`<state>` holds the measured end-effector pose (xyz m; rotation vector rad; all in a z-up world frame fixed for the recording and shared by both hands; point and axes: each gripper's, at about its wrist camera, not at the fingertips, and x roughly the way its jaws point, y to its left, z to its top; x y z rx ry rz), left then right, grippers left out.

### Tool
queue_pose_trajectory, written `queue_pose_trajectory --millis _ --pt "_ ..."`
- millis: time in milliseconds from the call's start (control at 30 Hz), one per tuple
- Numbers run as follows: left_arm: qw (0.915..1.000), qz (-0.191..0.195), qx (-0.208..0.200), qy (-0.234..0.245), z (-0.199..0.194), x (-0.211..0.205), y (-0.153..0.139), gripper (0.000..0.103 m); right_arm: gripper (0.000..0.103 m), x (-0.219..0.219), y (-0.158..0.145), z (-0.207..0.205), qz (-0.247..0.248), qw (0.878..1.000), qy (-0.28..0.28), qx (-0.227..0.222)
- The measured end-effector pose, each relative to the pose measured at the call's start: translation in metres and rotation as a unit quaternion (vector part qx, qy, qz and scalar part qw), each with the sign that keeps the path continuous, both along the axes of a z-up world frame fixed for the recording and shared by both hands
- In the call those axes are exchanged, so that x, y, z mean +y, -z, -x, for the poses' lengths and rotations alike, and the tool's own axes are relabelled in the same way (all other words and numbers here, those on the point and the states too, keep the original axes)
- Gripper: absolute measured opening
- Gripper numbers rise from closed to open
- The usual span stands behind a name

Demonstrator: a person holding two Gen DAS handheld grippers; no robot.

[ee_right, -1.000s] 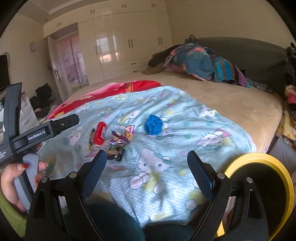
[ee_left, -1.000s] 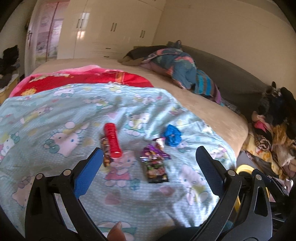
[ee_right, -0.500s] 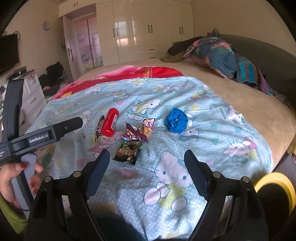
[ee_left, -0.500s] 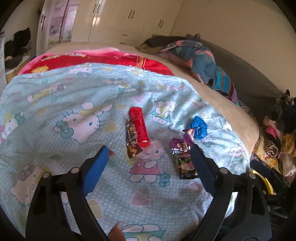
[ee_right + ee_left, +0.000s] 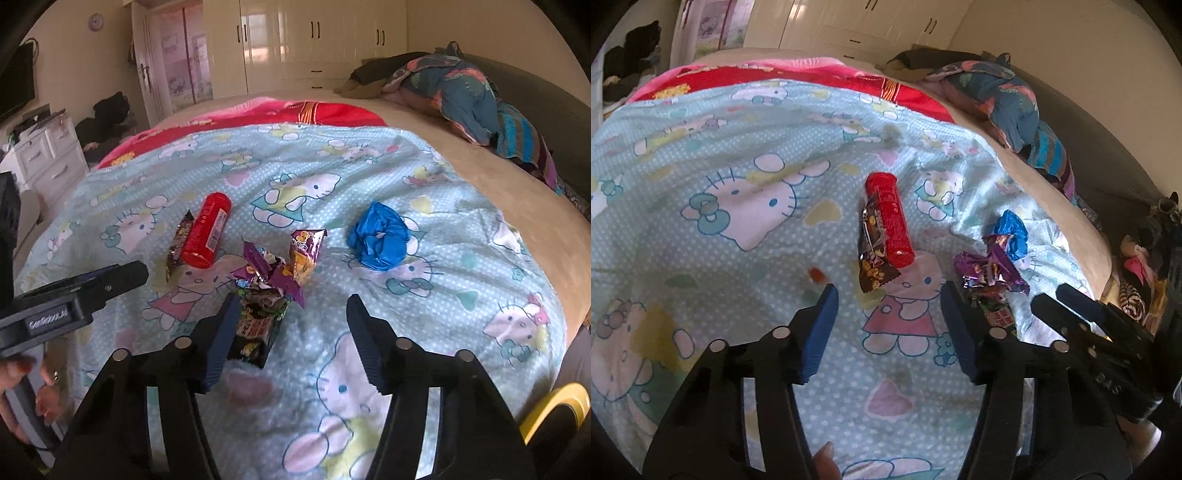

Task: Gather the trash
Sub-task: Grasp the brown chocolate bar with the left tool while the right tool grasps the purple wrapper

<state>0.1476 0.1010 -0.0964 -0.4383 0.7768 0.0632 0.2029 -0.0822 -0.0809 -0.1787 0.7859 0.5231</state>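
Left tongs [image 5: 886, 310], jaws closing on nothing yet, hover above the blanket [image 5: 720, 258] on the bed with the red tube [image 5: 890, 221] and brown wrapper [image 5: 873, 251] at 12 o'clock. Right tongs [image 5: 290, 317], also empty and narrowing, have the purple wrappers [image 5: 269, 277] at 11 o'clock, the blue crumpled bag [image 5: 378, 240] at 1 o'clock. Risks, as judged — jaws pinching loose blanket, the tube rolling off, thin foil slipping free.
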Motion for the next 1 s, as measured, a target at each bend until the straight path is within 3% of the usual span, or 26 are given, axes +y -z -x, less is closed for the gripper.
queue_pose_trajectory --millis 367,600,900,1000 --pt "0.9997 0.021 0.014 -0.001 -0.016 0.004 0.014 0.033 0.045 0.012 0.019 -0.024 -0.001 1.000 -0.011 0.028" --pt "0.9985 0.048 0.025 -0.007 -0.031 0.007 0.022 0.029 0.015 0.009 0.022 -0.025 -0.031 0.998 -0.023 0.045" --pt "0.9961 0.079 0.034 -0.019 -0.037 0.016 0.035 0.016 0.014 -0.013 0.013 -0.009 -0.067 0.997 -0.013 0.039" --pt "0.9957 0.085 0.033 -0.017 -0.034 0.017 0.037 0.005 0.014 -0.022 0.010 -0.001 -0.074 0.997 -0.003 0.031"
